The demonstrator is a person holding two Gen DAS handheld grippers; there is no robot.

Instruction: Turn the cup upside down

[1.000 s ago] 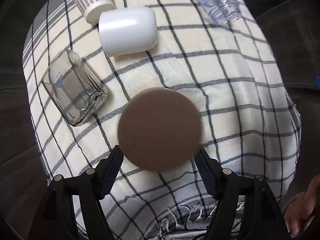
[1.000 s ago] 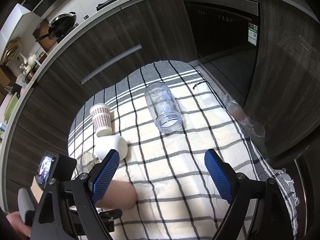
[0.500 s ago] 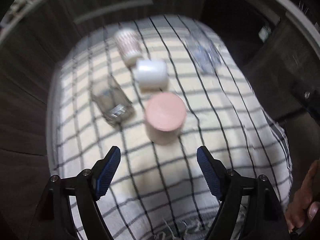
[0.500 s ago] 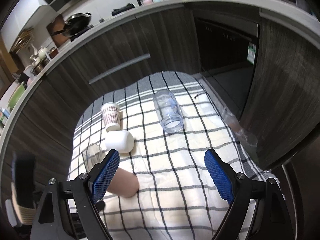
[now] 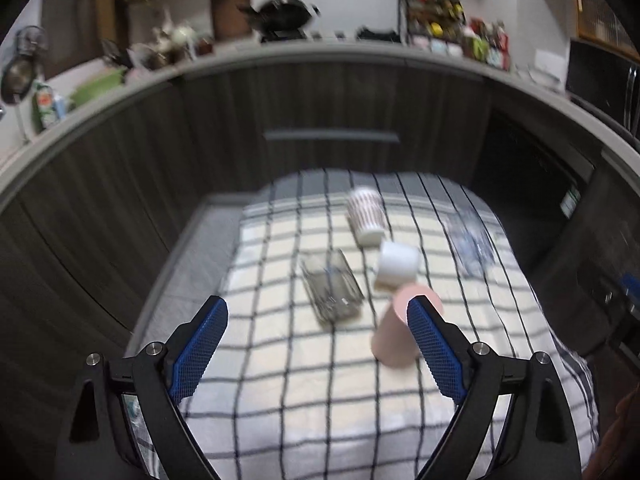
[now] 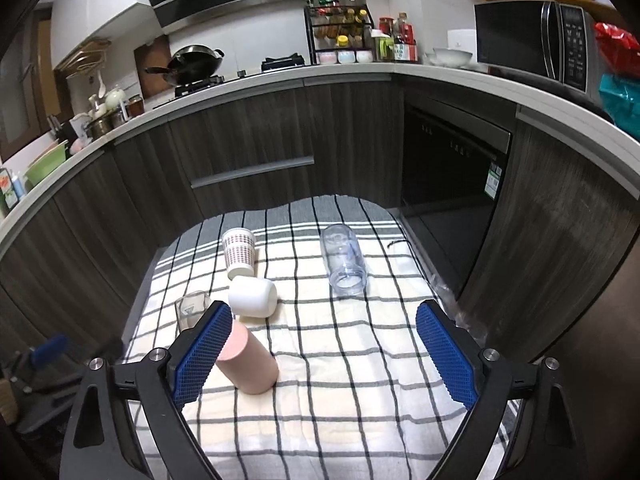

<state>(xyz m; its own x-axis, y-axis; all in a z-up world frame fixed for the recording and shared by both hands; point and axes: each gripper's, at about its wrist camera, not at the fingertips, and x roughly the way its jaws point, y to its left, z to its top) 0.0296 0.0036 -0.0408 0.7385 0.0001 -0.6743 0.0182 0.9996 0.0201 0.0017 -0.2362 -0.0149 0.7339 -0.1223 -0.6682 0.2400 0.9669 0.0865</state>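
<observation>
Your pink cup [image 6: 249, 362], plain and matte, standing upside down on its rim, closed base up, on the checked cloth [image 6: 360, 380]

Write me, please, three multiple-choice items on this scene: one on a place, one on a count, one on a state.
1. Where is the white cup?
A. Between the patterned paper cup and the pink cup
B. On the kitchen counter
C. Inside the clear jar

2. How many vessels are on the checked cloth?
A. Two
B. Five
C. Eight

3. What state is the right tool in?
A. Shut on the pink cup
B. Shut on the jar
C. Open, empty

Answers: 1 A, it lies between them in the right wrist view. 2 B, paper, white, pink, jar, square glass. 3 C, its pads stand wide apart with nothing between.
</observation>
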